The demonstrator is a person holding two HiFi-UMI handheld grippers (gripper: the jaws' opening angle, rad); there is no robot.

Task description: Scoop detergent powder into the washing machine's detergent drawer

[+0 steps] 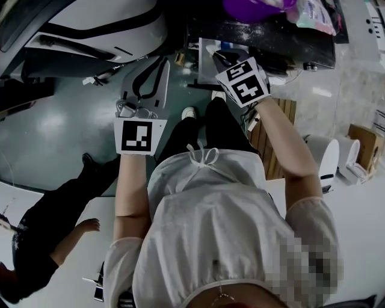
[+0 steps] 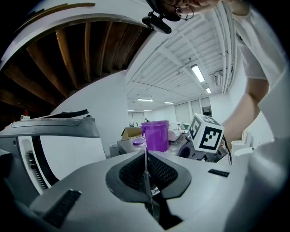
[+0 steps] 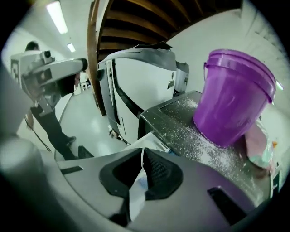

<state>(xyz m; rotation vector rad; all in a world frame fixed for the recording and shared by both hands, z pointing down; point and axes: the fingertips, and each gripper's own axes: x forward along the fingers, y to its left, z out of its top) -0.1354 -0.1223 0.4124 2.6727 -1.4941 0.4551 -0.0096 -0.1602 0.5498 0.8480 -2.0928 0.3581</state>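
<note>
A purple bucket (image 1: 249,7) (image 2: 156,135) (image 3: 233,97) stands on a dark machine top (image 1: 264,33) (image 3: 181,122) dusted with spilled white powder. A pale drawer (image 1: 210,48) (image 3: 152,141) juts from that unit's front. My right gripper (image 1: 221,57) (image 3: 142,152) hovers just above the drawer, shut on a thin white strip. I cannot tell what the strip belongs to. My left gripper (image 1: 157,63) (image 2: 146,158) is shut and holds nothing. It hangs left of the drawer over the floor, in front of a white machine (image 1: 96,27) (image 2: 54,136).
A soft pouch (image 1: 314,15) (image 3: 258,145) lies beside the bucket. A person in dark clothes (image 1: 42,240) is on the floor at the left. A wooden crate (image 1: 274,144), white cylinders (image 1: 325,156) and a cardboard box (image 1: 364,141) are at the right.
</note>
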